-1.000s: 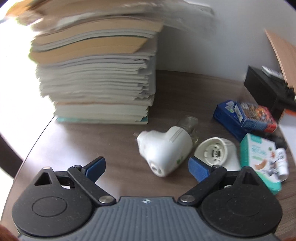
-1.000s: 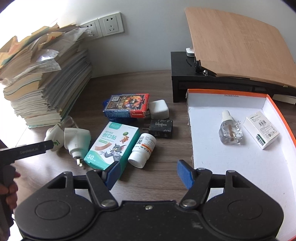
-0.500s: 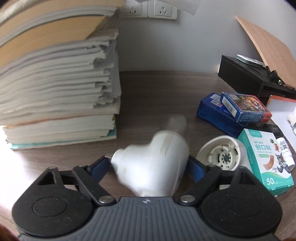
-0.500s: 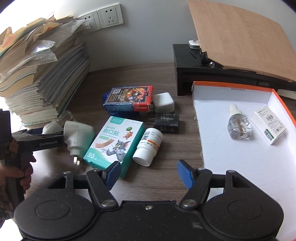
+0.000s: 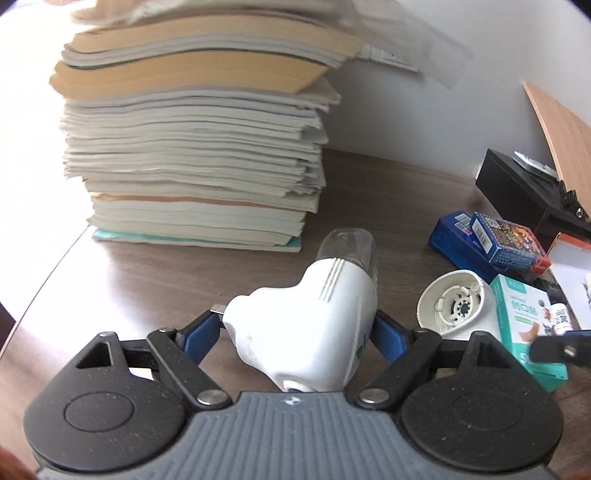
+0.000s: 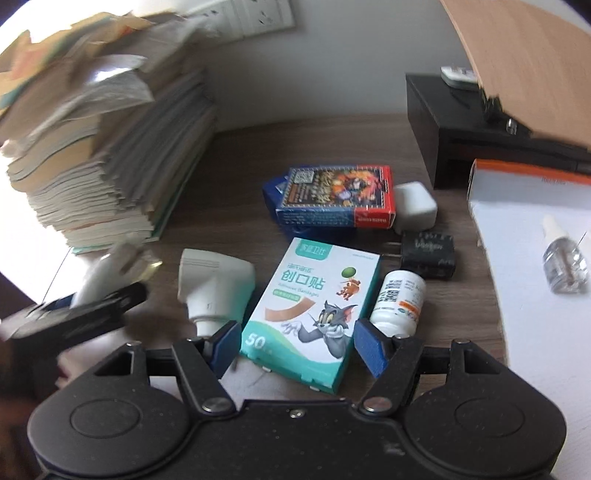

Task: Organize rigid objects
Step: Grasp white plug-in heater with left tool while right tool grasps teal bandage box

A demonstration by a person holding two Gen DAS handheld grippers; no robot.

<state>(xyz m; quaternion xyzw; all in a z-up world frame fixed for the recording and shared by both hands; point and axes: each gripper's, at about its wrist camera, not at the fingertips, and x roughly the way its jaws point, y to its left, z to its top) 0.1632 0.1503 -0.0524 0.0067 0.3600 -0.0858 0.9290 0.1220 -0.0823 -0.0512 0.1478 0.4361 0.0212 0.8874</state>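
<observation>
wall (image 6: 332,66): pale, plain, sockets (image 6: 255,18) at 12 | desk (image 5: 388,192): dark wood grain | stack of books (image 5: 192,147): tall, at 10 | black stand (image 6: 443,129): at 2, under tilted wooden board (image 6: 517,55) | light: bright glare at 9

Left-side glare (motion-blurred, fisheye-warped edges)

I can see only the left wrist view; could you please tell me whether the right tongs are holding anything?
Observer: No, the right tongs are open, with one finger on either side of the bandage box on the table.
Operator: Thanks. My left tongs grip a white plug-in; is there a container for it?
Observer: Probably the orange-rimmed tray to the right, where a clear bottle already lies.
</observation>
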